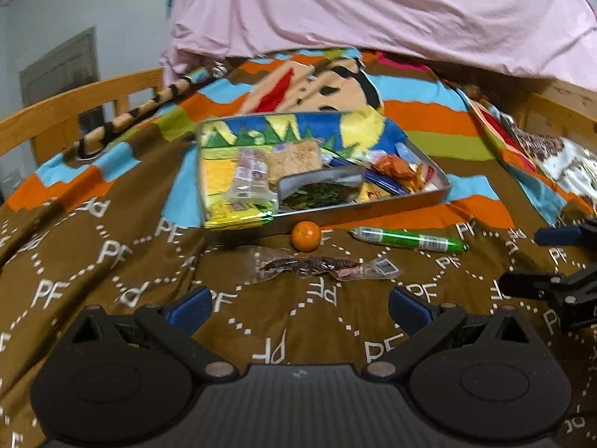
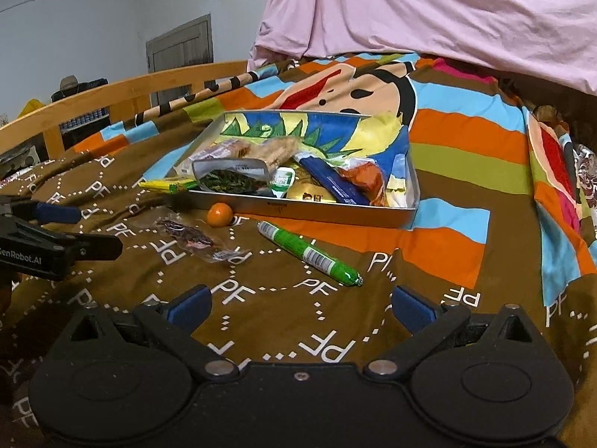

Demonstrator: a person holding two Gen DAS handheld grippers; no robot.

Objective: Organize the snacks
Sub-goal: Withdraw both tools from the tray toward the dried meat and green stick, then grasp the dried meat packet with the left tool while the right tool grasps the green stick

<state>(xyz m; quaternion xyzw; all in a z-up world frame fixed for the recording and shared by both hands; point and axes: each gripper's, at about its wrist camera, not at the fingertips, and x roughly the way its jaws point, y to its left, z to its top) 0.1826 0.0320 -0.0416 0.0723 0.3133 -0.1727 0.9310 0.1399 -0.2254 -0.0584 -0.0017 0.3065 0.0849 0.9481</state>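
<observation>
A metal tray (image 1: 373, 212) (image 2: 335, 216) full of snack packets sits on the brown bedspread. In front of it lie a small orange (image 1: 306, 236) (image 2: 220, 214), a green tube-shaped snack (image 1: 410, 239) (image 2: 309, 254) and a clear packet with dark dried snack (image 1: 324, 267) (image 2: 194, 240). My left gripper (image 1: 298, 308) is open and empty, just short of the clear packet. My right gripper (image 2: 302, 308) is open and empty, just short of the green tube. Each gripper shows in the other's view, the right (image 1: 552, 261) at the edge and the left (image 2: 74, 231) likewise.
A wooden bed rail (image 1: 74, 108) (image 2: 130, 93) runs along the left. A pink sheet (image 1: 373, 11) (image 2: 447, 11) hangs behind the tray. More packets (image 1: 552, 156) lie at the far right of the bed. A yellow packet (image 1: 231, 220) overhangs the tray's near left corner.
</observation>
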